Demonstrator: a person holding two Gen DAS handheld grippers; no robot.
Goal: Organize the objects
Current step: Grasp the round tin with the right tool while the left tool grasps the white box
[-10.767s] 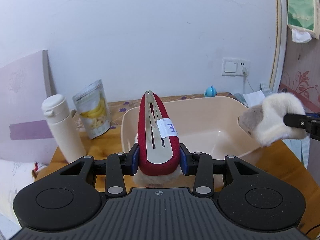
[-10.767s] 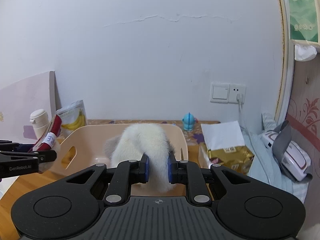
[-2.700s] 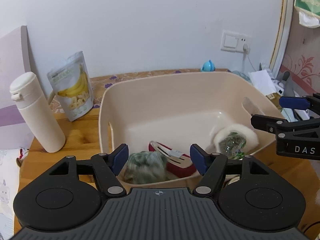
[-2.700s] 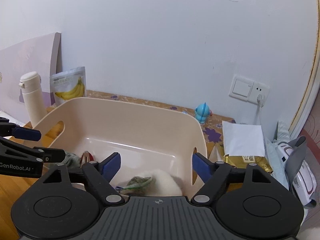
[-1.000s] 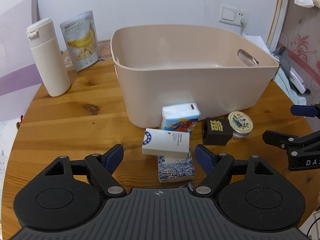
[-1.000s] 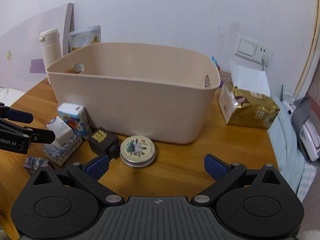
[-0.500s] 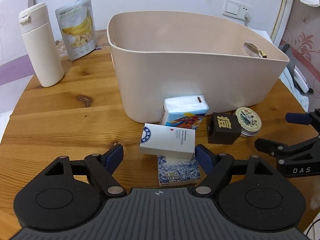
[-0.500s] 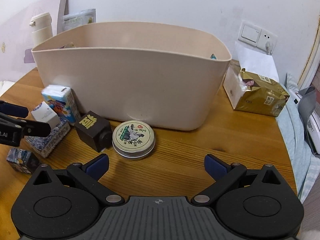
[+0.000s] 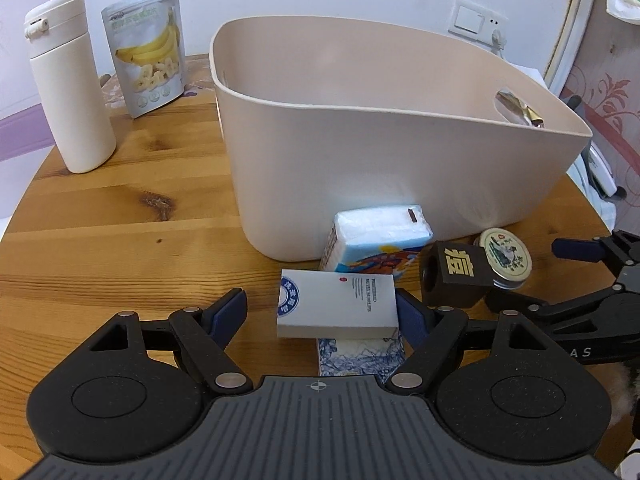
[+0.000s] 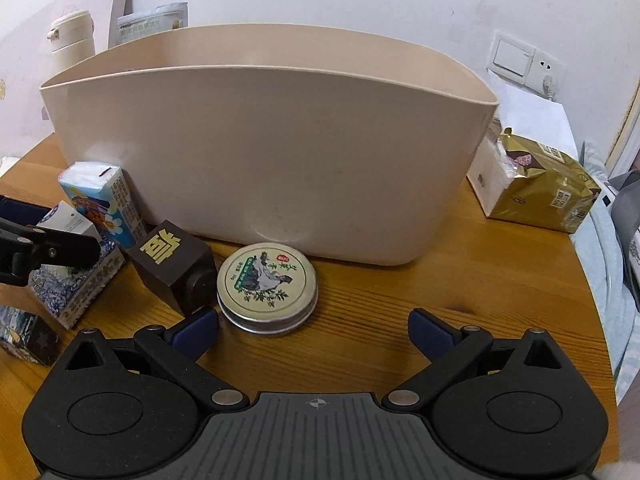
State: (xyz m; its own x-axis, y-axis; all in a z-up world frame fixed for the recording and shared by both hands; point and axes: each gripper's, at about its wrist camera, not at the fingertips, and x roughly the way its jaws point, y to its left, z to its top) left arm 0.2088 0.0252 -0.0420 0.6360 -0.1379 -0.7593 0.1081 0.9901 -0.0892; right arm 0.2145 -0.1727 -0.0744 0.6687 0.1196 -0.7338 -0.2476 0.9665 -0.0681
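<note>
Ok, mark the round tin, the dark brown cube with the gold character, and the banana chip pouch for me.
round tin (image 10: 267, 279), right wrist view, middle of its printed lid.
dark brown cube (image 10: 172, 259), right wrist view, top face by the gold character.
banana chip pouch (image 9: 147, 48), left wrist view, on the banana picture.

Wood table: varnished, visible grain & knots, slight sheen. Beige tub: smooth plastic, satin finish w/ soft reflections. Round tin: bare metal rim, printed glossy lid. Dark block: matt, gold character on one face. White box: matt card. Tissue pack: shiny plastic film. Flask: matt cream body, smooth. Banana pouch: glossy foil-like laminate. Gold bag: crinkled metallic foil. Left gripper & right gripper: matt black plastic, ribbed housing, blue pads, steel pins.
</note>
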